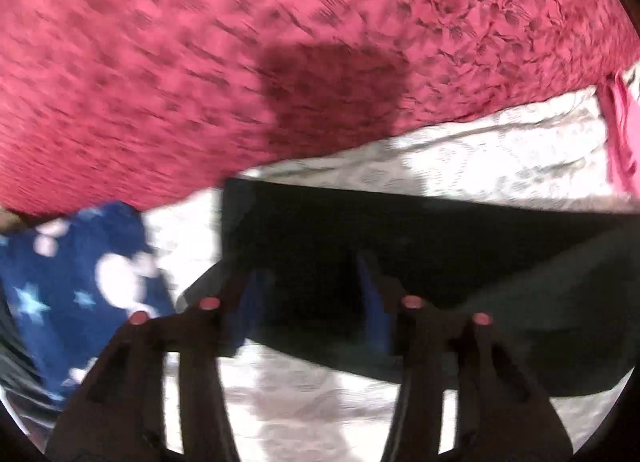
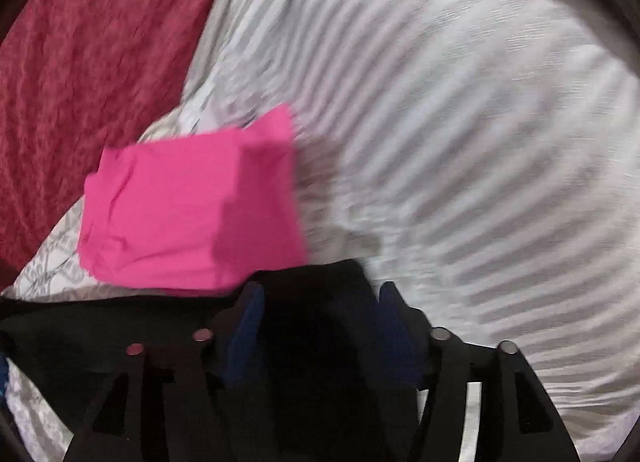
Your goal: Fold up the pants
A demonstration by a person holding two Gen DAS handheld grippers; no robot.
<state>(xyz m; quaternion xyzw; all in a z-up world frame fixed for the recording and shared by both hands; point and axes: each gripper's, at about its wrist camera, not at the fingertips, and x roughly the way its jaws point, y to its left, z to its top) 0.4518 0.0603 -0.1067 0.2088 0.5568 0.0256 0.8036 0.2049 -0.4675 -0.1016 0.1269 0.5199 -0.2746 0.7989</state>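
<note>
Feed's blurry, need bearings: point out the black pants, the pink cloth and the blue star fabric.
pants (image 1: pixel 400 230): left wrist view, flat upper panel.
pink cloth (image 2: pixel 192 202): right wrist view, middle of the folded piece.
blue star fabric (image 1: pixel 72 286): left wrist view, among the printed stars.

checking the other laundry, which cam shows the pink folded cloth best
The right wrist view: the pink folded cloth sits large near mid-frame, its creases and edges plain, lying on the patterned sheet just beyond the black pants. The left wrist view catches only a blurred pink sliver at its right edge.
</note>
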